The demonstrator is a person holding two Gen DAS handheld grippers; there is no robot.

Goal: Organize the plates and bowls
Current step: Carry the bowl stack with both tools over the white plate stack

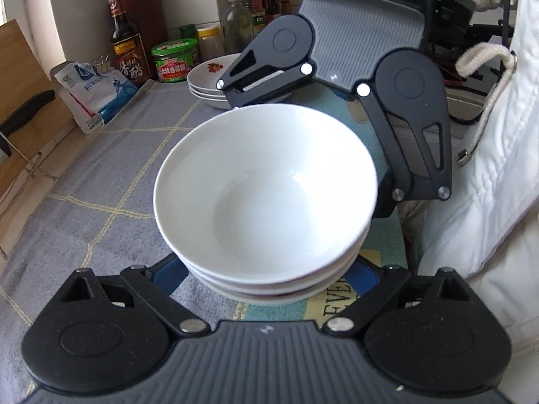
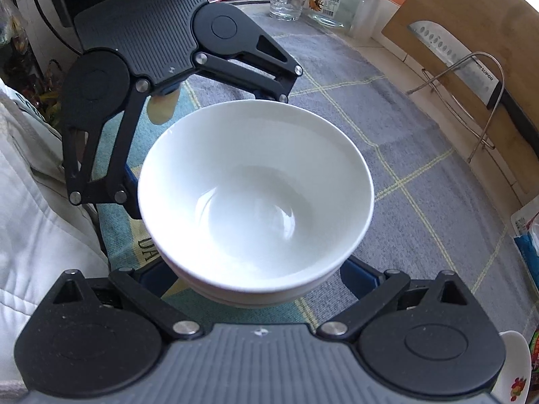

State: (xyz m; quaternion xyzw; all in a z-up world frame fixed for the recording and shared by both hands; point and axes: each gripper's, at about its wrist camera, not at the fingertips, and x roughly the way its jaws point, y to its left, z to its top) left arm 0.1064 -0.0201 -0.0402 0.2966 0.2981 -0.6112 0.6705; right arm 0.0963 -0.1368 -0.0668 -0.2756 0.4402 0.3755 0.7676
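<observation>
Three glossy white round bowls (image 1: 266,195) sit nested on the grey checked cloth (image 1: 101,181). I see my left gripper (image 1: 269,269) and right gripper (image 2: 259,266) straddling the stack, jaws spread wide; pad contact hidden. Beyond: stacked plates (image 1: 205,80), glass jars (image 1: 173,60).

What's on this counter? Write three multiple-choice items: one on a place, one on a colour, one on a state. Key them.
1. Where is the stack of flowered plates?
A) beside the green-lidded jar
B) inside the top bowl
C) on the cutting board

2. What colour is the top bowl?
A) blue
B) white
C) black

3. The top bowl is:
A) full of soup
B) upside down
C) empty and upright

Key: 1A, the plates sit next to the jar; 2B, it is plain white; 3C, its bare inside faces up.
</observation>
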